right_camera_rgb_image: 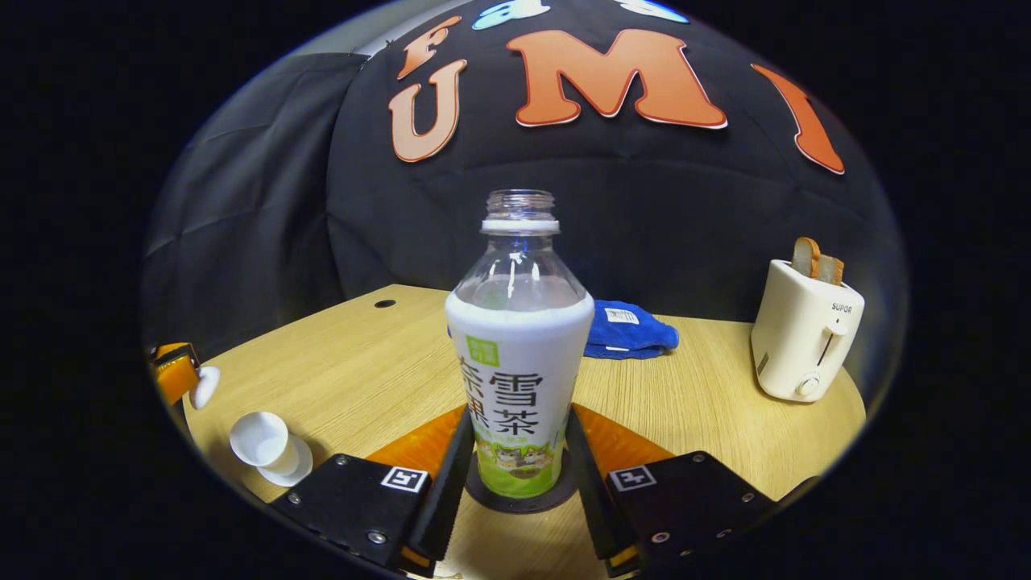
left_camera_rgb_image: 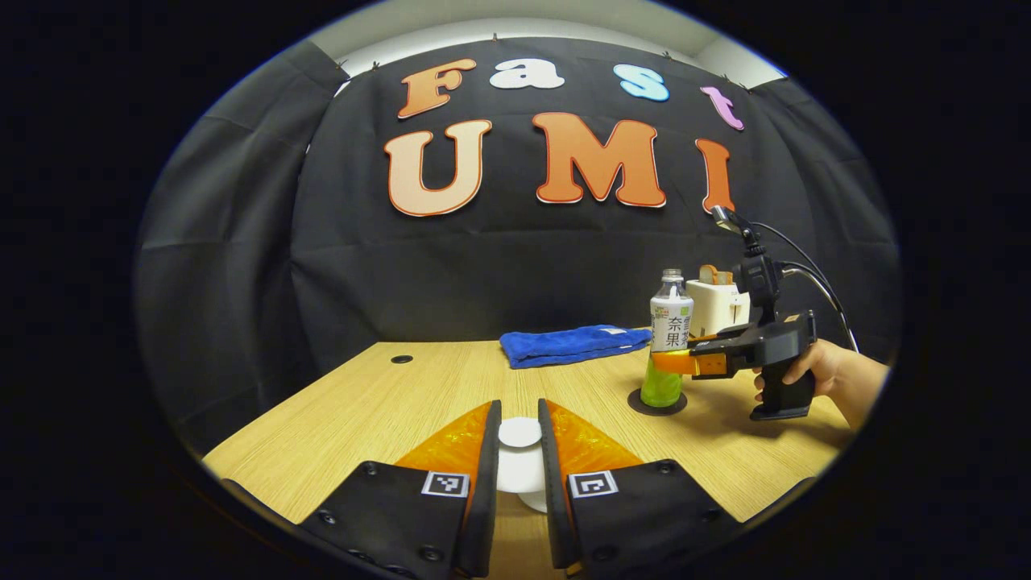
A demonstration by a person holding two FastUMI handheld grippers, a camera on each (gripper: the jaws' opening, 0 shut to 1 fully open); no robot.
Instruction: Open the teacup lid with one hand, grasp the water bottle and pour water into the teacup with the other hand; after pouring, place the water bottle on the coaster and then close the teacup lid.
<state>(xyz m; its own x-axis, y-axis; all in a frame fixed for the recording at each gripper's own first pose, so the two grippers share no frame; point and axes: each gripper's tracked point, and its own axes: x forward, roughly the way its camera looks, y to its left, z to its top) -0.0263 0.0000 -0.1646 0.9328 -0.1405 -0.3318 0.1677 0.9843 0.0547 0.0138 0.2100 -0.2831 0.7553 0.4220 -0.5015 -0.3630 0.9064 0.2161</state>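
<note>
On coaster [right_camera_rgb_image: 515, 493], right tongs [right_camera_rgb_image: 515, 451] apparently gripping bottle [right_camera_rgb_image: 518, 362]

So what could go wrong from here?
The bottle is uncapped and the right gripper flanks it low down, so it may tip or spill when lifted. The left gripper pinches the small lid; it may slip and drop onto the cup.

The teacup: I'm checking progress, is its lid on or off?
Off. The teacup stands open-mouthed, and the left gripper holds the lid above it.
</note>
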